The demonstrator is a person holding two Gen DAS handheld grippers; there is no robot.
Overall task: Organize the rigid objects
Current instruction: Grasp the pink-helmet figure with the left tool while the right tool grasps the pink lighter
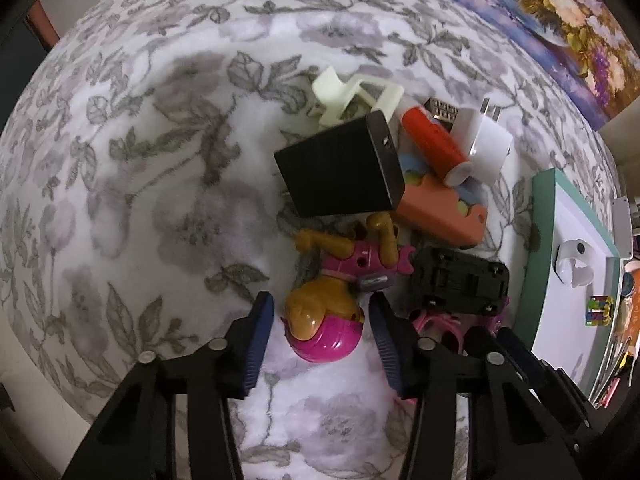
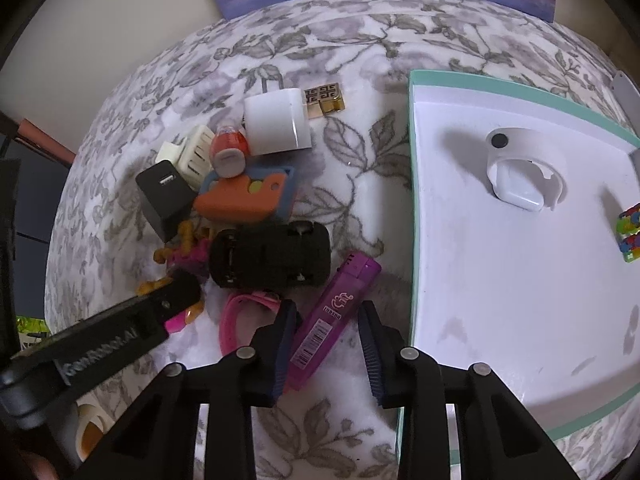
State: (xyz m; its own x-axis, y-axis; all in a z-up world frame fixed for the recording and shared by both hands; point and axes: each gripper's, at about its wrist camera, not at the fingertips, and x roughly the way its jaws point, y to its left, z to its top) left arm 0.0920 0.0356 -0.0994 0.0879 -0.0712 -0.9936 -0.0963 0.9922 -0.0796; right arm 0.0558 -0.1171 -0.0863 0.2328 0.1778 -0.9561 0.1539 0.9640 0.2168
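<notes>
two grabs lining up at once here, both grippers pointing down at the pile on the floral blanket (image 1: 132,184). the left gripper (image 1: 322,322) has its jaws partly closed around the toy dog's pink helmet (image 1: 324,338), which sits right between the blue pads. there's still a sliver of blanket showing on the left side, so i'd say not clamped yet. the right gripper (image 2: 328,336) is straddling the purple lighter (image 2: 334,314), lying tilted from about 7 o'clock up to 1 o'clock. the left pad looks like it's touching or almost touching the lighter's edge, the right pad is clearly apart from it, so it isn't gripped either.

rest of the clutter sits at 12 o'clock of both grippers: black box (image 1: 340,168), red tube (image 1: 436,146), white charger (image 1: 490,148), orange phone case (image 1: 444,212), black toy car (image 2: 270,254) flipped on its roof, pink strap (image 2: 236,320) just beside the lighter.

my read: pick step, closing phase. next move calls for both jaws to finish closing, then lift straight up so nothing drags the car or strap along, then carry over to the white tray (image 2: 500,300) at 3 o'clock, which already has a white holder (image 2: 524,172) and a colourful cube (image 2: 631,236) in it. the lighter being diagonal might make it twist when squeezed.
</notes>
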